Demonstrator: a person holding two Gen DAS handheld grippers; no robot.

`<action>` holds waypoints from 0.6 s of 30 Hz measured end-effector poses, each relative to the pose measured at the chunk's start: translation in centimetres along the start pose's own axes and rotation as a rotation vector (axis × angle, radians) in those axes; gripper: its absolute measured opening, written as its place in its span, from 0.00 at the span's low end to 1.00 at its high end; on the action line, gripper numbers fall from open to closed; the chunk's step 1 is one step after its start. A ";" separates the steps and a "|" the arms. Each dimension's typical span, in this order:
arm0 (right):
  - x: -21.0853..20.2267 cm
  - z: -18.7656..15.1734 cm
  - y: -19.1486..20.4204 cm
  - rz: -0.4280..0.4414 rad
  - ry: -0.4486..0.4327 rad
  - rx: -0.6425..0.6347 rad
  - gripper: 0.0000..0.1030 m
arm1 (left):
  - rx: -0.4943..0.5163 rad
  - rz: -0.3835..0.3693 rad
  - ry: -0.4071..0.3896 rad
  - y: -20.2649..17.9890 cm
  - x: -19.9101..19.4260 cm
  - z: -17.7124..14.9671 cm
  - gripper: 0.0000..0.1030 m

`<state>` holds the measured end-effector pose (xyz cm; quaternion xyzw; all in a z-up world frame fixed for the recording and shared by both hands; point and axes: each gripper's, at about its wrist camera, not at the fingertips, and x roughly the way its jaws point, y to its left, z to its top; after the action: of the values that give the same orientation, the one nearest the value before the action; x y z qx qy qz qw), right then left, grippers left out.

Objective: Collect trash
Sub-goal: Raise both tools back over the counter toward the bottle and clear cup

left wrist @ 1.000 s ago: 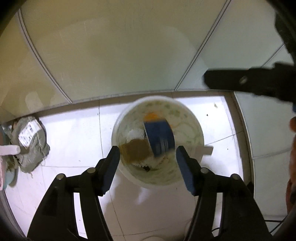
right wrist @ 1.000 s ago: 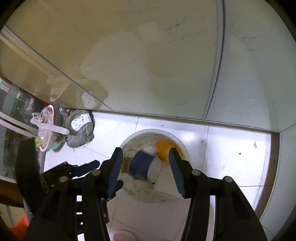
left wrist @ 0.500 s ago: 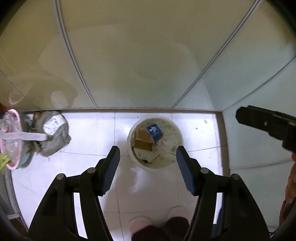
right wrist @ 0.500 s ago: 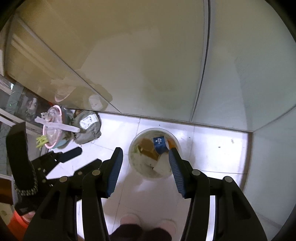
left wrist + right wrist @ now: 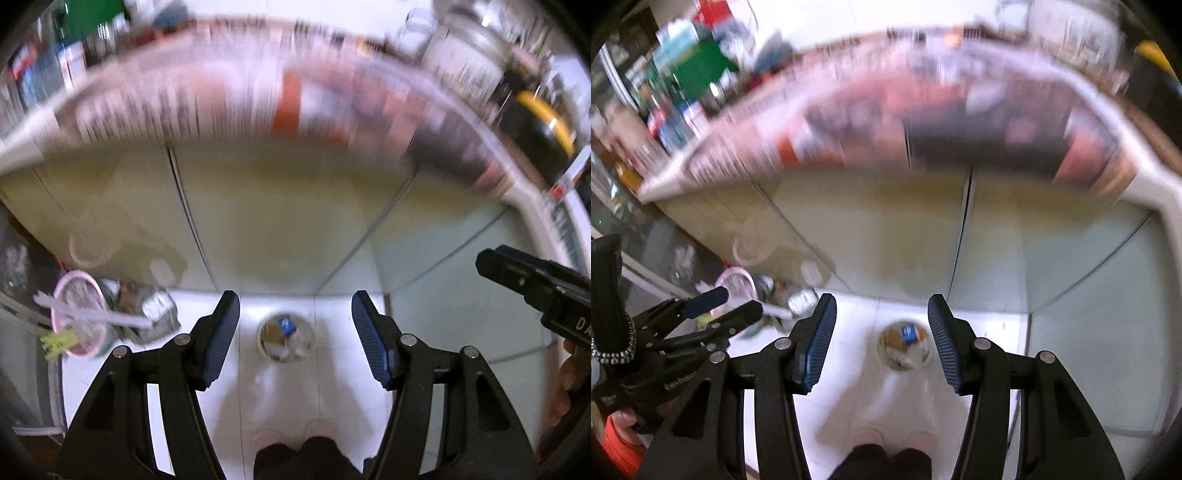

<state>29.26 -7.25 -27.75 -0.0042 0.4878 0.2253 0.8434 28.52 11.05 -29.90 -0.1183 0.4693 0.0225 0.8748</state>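
Left wrist view looks down past the left gripper [image 5: 291, 328], whose blue-padded fingers [image 5: 221, 332] stand wide apart with nothing between them. Nearest the camera, the person's pink slippers [image 5: 317, 430] rest on the white tiled floor [image 5: 280, 398]. Just beyond them, framed between the fingers, stands the white trash bucket [image 5: 286, 341] holding a blue carton [image 5: 286, 325], a brown piece and pale scraps. To the left of the bucket lies a grey bag [image 5: 159, 314], and further left a pink basin [image 5: 79, 314] with a white utensil across it. At the right edge the black body of the other tool [image 5: 535, 284] juts in. Behind the bucket rise pale cabinet doors [image 5: 277, 221], and above them a counter edge covered with blurred printed paper [image 5: 295, 99].

Right wrist view shows the right gripper [image 5: 881, 332] likewise spread open and empty, the bucket [image 5: 903, 349] on the floor between its fingers, nearer the right one. The left gripper [image 5: 713, 306] appears at the left, in front of the pink basin [image 5: 738, 280].
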 end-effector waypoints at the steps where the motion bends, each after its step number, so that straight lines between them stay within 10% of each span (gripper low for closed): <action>1: -1.6 0.6 0.3 -0.003 -0.023 0.003 0.47 | 0.005 -0.001 -0.034 -0.2 -2.4 1.3 0.60; 14: -21.1 6.8 5.6 -0.100 -0.437 0.010 0.47 | 0.103 -0.043 -0.406 -1.8 -21.5 10.3 0.68; 18: -22.8 7.8 6.1 -0.157 -0.526 -0.014 0.63 | 0.127 -0.008 -0.481 -2.3 -23.4 11.7 0.81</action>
<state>23.68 -8.55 -3.53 0.0110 0.2487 0.1560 0.9559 25.34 13.14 -3.95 -0.0562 0.2476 0.0172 0.9671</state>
